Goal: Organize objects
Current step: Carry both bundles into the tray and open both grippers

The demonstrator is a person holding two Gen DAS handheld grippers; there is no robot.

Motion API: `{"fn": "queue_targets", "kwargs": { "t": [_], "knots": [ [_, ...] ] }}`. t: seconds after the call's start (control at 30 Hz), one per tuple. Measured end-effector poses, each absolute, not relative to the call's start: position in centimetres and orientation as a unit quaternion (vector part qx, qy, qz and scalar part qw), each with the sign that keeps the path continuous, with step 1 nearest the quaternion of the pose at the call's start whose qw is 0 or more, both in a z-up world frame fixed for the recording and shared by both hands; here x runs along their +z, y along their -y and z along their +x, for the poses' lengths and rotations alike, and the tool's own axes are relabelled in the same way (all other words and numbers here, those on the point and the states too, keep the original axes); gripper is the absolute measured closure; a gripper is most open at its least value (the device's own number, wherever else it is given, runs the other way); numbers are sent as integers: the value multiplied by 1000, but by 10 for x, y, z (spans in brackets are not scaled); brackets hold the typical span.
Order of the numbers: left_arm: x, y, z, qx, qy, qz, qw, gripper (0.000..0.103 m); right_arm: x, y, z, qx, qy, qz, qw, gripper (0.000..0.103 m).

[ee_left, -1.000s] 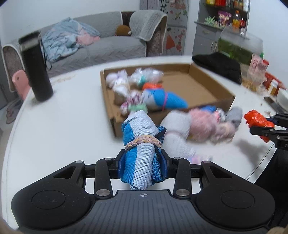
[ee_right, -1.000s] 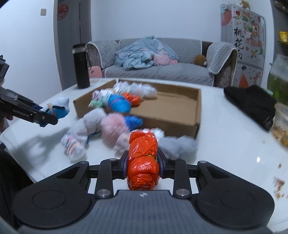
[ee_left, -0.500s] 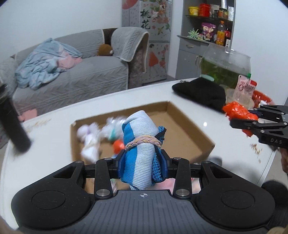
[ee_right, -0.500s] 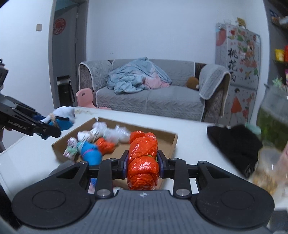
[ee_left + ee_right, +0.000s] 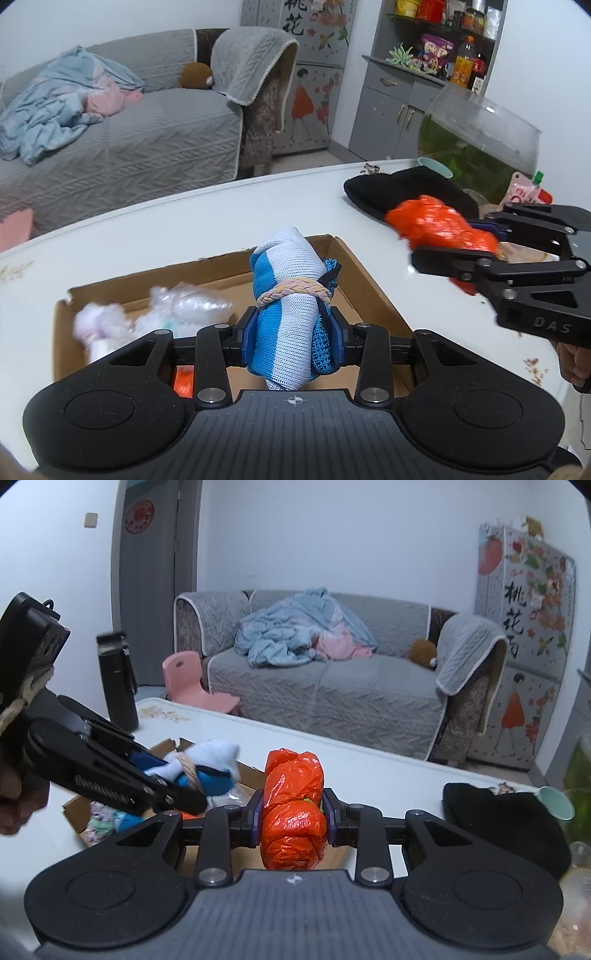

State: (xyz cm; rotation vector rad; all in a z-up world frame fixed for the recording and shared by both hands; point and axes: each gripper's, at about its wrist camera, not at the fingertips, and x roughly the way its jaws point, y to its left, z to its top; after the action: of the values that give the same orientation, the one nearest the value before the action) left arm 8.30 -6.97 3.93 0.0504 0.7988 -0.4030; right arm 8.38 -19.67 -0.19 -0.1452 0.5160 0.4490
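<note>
We saw the white counter (image 5: 184, 221) spread across the middle of the left wrist view, and behind it, in the upper left of the frame, the grey sofa (image 5: 129, 122) with a blue blanket (image 5: 48, 114) heaped on it. On the counter, in the lower left half of that frame, lay the shallow cardboard box (image 5: 373, 295), and in its left part sat pale plastic-wrapped bundles (image 5: 184, 306), blurred. At the right of the frame a black cloth (image 5: 388, 184) lay on the counter in front of a glass fishbowl (image 5: 480, 144). In the right wrist view a dark bottle (image 5: 116, 679) stood on the counter at the left of the frame.

We held the left tool (image 5: 291, 332) above the box, its jaws closed tight on a rolled blue-and-white sock bundle (image 5: 288, 295) bound with a braided band (image 5: 295, 290); the roll stood upright between the fingers. We held the right tool (image 5: 293, 816) closed on a crumpled orange plastic bag bundle (image 5: 293, 819), pinched at its middle. In the left wrist view that orange bundle hung above the counter at the right of the frame, just in front of the black cloth and beyond the box's right wall.
</note>
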Motion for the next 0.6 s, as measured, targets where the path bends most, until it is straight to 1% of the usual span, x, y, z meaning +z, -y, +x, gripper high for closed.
{"fn": "queue_targets", "kwargs": {
  "t": [0.2, 0.43, 0.6],
  "knots": [
    [12, 80, 116, -188, -399, 32, 897, 58, -21, 188, 114, 225, -280, -73, 931, 75],
    [-20, 85, 141, -158, -413, 86, 893, 58, -41, 176, 139, 225, -312, -78, 920, 75],
    [-31, 72, 146, -136, -420, 99, 892, 58, -53, 167, 156, 236, -337, -84, 908, 75]
  ]
}}
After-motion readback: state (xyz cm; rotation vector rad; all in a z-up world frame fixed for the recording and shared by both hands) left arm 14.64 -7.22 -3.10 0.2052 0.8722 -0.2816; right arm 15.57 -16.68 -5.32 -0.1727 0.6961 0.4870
